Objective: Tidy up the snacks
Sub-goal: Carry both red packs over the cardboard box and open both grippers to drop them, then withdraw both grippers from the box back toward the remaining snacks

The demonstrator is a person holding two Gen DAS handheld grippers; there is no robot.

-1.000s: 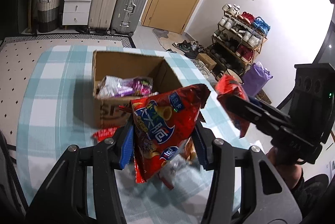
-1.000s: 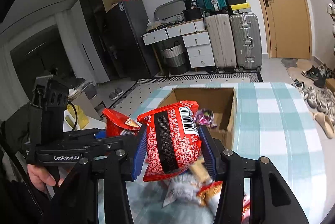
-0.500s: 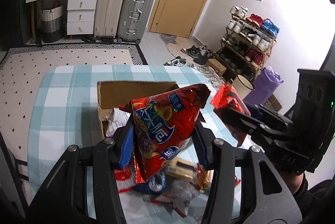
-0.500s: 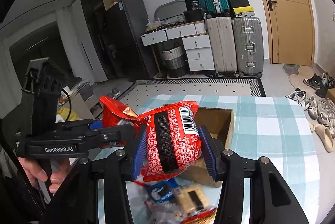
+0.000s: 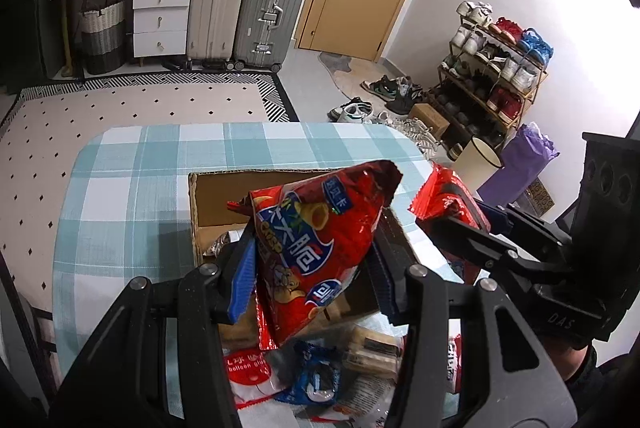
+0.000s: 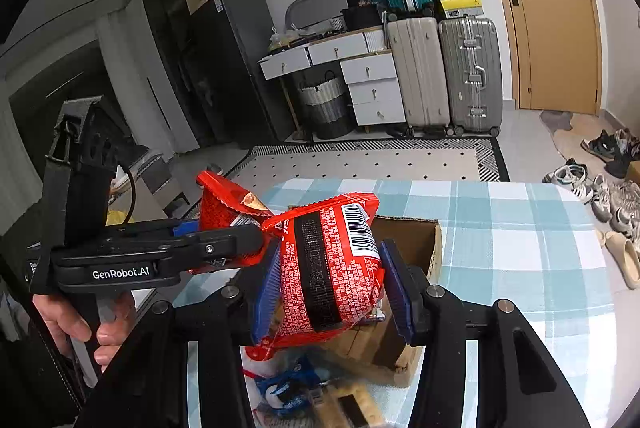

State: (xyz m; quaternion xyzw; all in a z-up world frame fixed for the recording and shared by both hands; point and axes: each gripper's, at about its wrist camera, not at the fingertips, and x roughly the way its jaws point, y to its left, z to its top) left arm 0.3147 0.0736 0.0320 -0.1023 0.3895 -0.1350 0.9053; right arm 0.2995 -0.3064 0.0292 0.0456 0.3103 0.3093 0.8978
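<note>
My left gripper (image 5: 312,276) is shut on a red chip bag (image 5: 320,248) and holds it in the air in front of the open cardboard box (image 5: 224,200). My right gripper (image 6: 332,292) is shut on a red snack packet with a barcode (image 6: 332,268), also held up near the box (image 6: 412,240). Each gripper shows in the other's view: the right one (image 5: 452,224) at the right, the left one (image 6: 240,240) at the left. Loose snacks (image 5: 316,376) lie on the table below the grippers, including a blue packet (image 6: 280,396).
The table has a blue-and-white checked cloth (image 5: 132,188). Suitcases (image 5: 240,4) and white drawers (image 5: 156,12) stand at the back wall. A shoe rack (image 5: 492,72) and a purple bag (image 5: 524,160) stand on the right. A hand (image 6: 76,324) grips the left tool.
Both grippers have pulled back and up from the box with their bags still held. The box now looks farther and lower, and more loose snacks show below.
</note>
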